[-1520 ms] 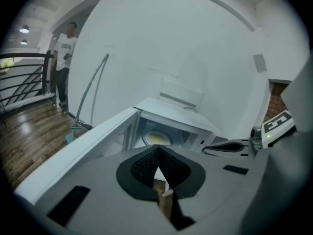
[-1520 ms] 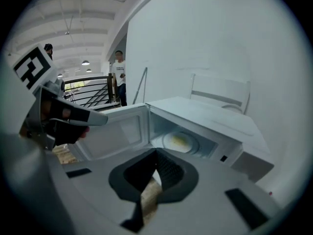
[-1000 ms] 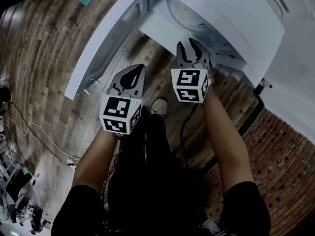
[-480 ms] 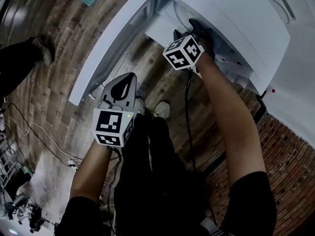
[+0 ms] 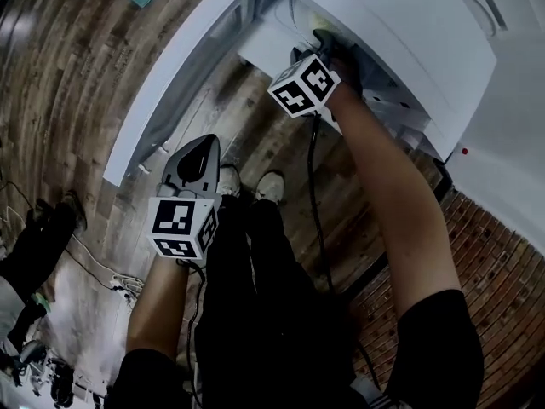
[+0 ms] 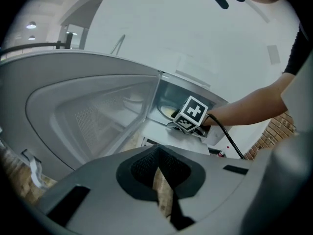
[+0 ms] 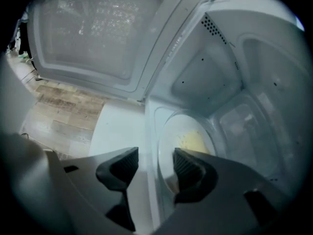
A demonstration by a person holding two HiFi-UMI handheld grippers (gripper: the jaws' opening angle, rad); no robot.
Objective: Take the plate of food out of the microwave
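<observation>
The right gripper [image 7: 155, 166] has its jaws wide but closing, straddling the plate's [image 7: 168, 131] lower-left rim inside the microwave [image 7: 215, 67]; the left gripper [image 6: 157, 153] has its jaws together.

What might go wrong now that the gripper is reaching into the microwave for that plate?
1. The right gripper jaws are closing with only the near rim of the plate between them. Such a shallow hold might let the plate tip and spill the food.
2. The front sill also seems to lie in that gap, so the jaws may catch it instead of the plate.
</observation>
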